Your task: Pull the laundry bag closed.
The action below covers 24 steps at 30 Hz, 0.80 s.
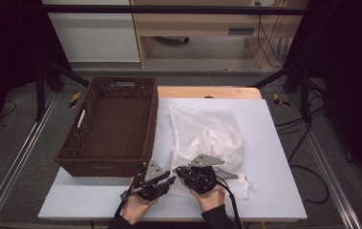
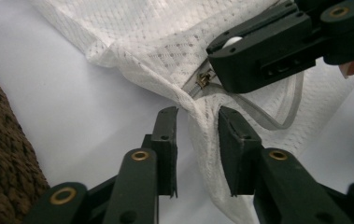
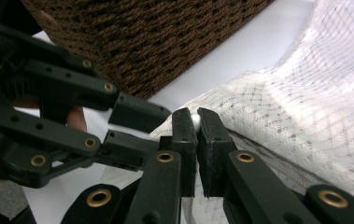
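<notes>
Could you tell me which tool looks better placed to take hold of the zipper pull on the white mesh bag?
Probably left: the left tool is open, straddling the mesh bag near the zipper pull; the right tool is clamped on the bag.

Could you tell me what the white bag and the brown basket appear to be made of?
The white bag looks like a thin synthetic mesh fabric: small regular holes, half see-through, with soft folds and a zipper with a brassy metal pull sewn in. The brown basket looks woven from dark cord or paper rope, matte, with a knobbly braided texture; the exact fibre cannot be told.
</notes>
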Motion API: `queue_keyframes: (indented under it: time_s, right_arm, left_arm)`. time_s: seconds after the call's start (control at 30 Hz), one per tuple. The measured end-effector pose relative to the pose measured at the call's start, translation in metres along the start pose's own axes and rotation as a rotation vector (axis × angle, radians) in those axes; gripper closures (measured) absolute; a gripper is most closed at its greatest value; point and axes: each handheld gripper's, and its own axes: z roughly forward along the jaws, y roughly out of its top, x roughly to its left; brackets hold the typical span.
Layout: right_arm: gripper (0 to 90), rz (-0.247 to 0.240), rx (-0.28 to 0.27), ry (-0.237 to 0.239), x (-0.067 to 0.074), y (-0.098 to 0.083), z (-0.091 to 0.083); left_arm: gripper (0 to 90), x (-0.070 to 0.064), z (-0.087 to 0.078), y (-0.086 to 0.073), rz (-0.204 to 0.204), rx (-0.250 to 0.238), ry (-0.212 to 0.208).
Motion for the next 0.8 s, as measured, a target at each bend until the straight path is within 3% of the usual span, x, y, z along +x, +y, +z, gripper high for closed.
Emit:
queue_keyframes:
  time_s: [0.17,0.4,0.57,0.73,0.8]
  right_arm:
    - [86.4,-0.008,0.003,-0.003,0.002,0.002,0.0]
    - [86.4,-0.011,0.007,-0.012,0.0,0.001,0.0]
    - [86.4,-0.015,0.002,-0.008,0.001,0.001,0.0]
    - [86.4,-0.016,-0.004,0.005,0.002,0.001,0.0]
    - [86.4,-0.011,-0.005,0.008,0.003,0.001,0.0]
  left_arm:
    - [68.1,0.004,0.0,0.001,-0.035,-0.006,-0.025]
    - [64.6,0.006,-0.011,0.005,-0.032,-0.025,-0.017]
    - [63.7,0.007,-0.003,0.006,-0.039,-0.001,-0.01]
    - [74.6,0.011,0.004,0.005,-0.068,0.018,-0.03]
    - [79.9,0.009,0.003,0.005,-0.059,0.014,-0.019]
